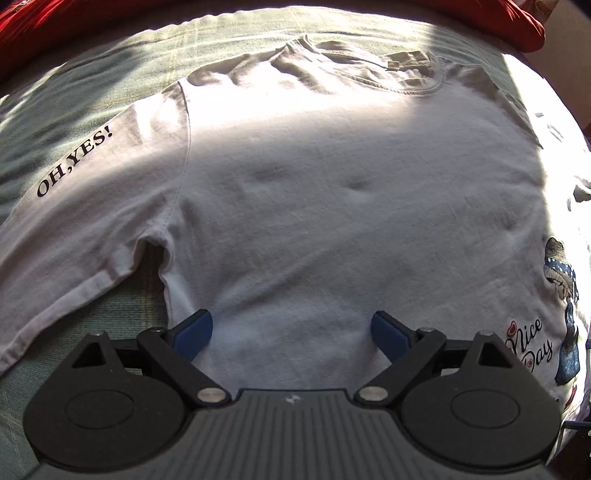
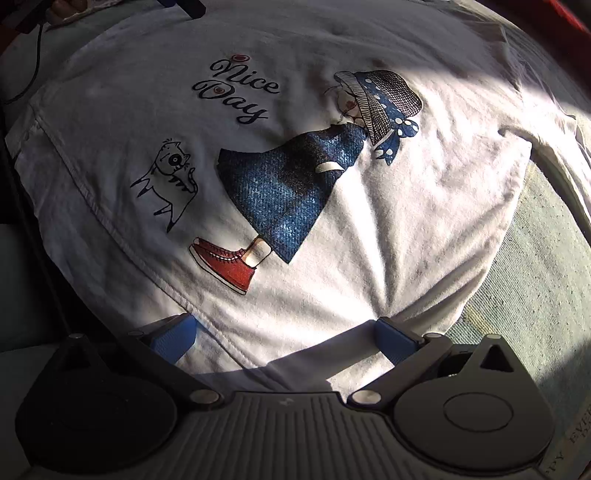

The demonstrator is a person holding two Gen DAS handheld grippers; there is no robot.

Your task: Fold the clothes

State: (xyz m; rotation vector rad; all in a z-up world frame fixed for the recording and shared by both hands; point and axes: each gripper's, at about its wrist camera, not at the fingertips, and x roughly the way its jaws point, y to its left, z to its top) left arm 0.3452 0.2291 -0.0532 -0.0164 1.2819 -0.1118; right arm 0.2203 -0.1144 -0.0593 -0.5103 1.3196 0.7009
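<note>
A white T-shirt (image 1: 332, 192) lies spread on a pale green cover (image 1: 74, 85), neck hole at the far end, with "OH,YES!" printed on its left sleeve (image 1: 74, 166). My left gripper (image 1: 291, 328) hovers open over the shirt's side near the armpit, its blue pads wide apart. In the right wrist view the same T-shirt (image 2: 388, 221) shows its front print, a girl in a blue dress (image 2: 291, 188), "Nice Day" and a small cat (image 2: 170, 177). Over the shirt's bottom hem my right gripper (image 2: 284, 332) is open; fabric lies between the pads and wrinkles radiate from there.
Red fabric (image 1: 509, 22) runs along the far edge of the cover. A dark cable (image 2: 29, 74) and part of the other gripper (image 2: 184, 5) show at the top left of the right wrist view. Bare green cover (image 2: 524, 277) lies right of the shirt.
</note>
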